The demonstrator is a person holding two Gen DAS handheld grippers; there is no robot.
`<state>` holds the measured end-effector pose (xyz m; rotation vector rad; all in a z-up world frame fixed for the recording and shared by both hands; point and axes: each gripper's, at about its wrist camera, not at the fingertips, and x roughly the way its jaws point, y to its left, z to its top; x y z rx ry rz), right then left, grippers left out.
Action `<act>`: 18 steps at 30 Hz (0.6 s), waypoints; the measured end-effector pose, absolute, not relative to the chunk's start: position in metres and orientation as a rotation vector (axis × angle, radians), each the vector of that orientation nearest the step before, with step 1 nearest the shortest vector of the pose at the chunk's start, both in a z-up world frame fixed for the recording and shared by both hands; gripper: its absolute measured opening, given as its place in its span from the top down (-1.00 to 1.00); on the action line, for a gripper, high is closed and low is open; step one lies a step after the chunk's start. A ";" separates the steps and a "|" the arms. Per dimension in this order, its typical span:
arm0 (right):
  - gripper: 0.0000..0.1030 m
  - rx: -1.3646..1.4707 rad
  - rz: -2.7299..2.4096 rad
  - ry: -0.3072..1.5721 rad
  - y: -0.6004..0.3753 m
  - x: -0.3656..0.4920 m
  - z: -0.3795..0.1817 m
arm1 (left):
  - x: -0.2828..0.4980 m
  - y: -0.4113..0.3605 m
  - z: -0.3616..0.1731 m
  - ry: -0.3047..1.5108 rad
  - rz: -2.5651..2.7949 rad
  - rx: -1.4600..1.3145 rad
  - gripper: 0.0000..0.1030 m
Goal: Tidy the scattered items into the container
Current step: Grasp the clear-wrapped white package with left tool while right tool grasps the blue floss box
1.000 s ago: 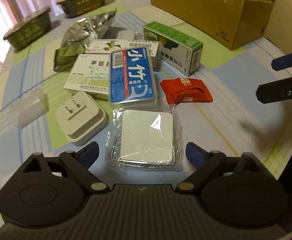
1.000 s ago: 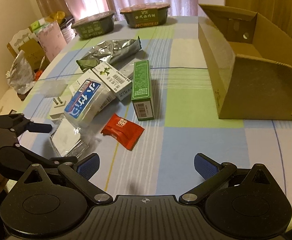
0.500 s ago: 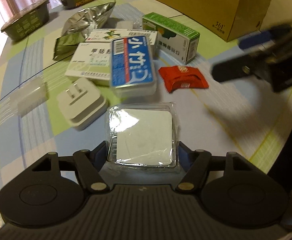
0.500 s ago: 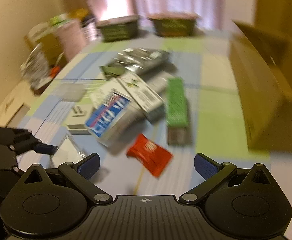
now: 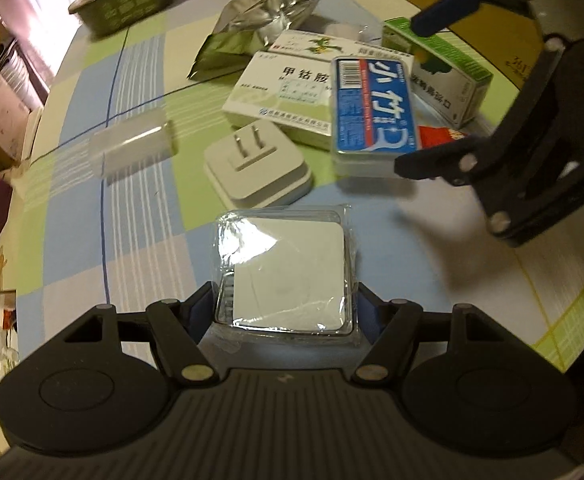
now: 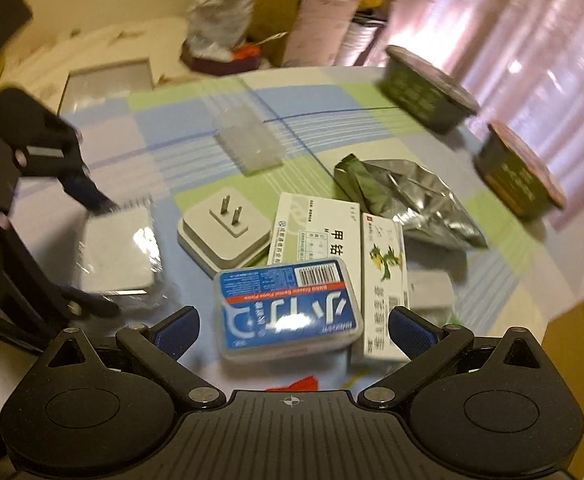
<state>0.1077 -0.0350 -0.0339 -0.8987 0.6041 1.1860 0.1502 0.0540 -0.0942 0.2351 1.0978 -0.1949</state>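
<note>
The left gripper (image 5: pixel 285 304) squeezes a wrapped white pad (image 5: pixel 287 272) low in the middle of its view. The right gripper (image 6: pixel 292 326) is wide open around a blue tin (image 6: pixel 287 308), not touching it. A white plug (image 5: pixel 257 168) lies just past the pad. The cardboard box (image 5: pixel 488 20) sits upper right.

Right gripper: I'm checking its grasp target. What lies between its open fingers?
In the right wrist view, the blue-labelled plastic case lies between the right gripper's open fingers, resting on the white medicine boxes.
</note>
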 end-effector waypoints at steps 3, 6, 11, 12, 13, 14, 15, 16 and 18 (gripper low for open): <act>-1.00 -0.947 1.204 0.622 -0.026 0.113 -0.045 | 0.149 0.057 -0.095 1.100 -0.185 0.222 -0.30; -1.00 -0.986 1.214 0.636 -0.020 0.115 -0.055 | 0.148 0.059 -0.094 1.098 -0.179 0.209 -0.30; -1.00 -0.997 1.218 0.642 -0.015 0.118 -0.060 | 0.147 0.059 -0.093 1.095 -0.178 0.206 -0.30; -1.00 -0.991 1.218 0.647 -0.014 0.118 -0.060 | 0.147 0.059 -0.093 1.094 -0.179 0.208 -0.30; -1.00 -0.985 1.217 0.652 -0.014 0.119 -0.060 | 0.147 0.059 -0.093 1.095 -0.180 0.210 -0.30; -1.00 -0.979 1.215 0.657 -0.013 0.119 -0.060 | 0.147 0.058 -0.093 1.094 -0.181 0.212 -0.30; -1.00 -0.973 1.213 0.662 -0.013 0.120 -0.060 | 0.146 0.058 -0.093 1.092 -0.182 0.213 -0.30; -0.79 -0.965 1.211 0.664 -0.013 0.120 -0.059 | 0.146 0.058 -0.093 1.090 -0.183 0.214 -0.30; -0.74 -0.943 1.195 0.671 -0.014 0.121 -0.056 | 0.145 0.057 -0.092 1.086 -0.185 0.214 -0.30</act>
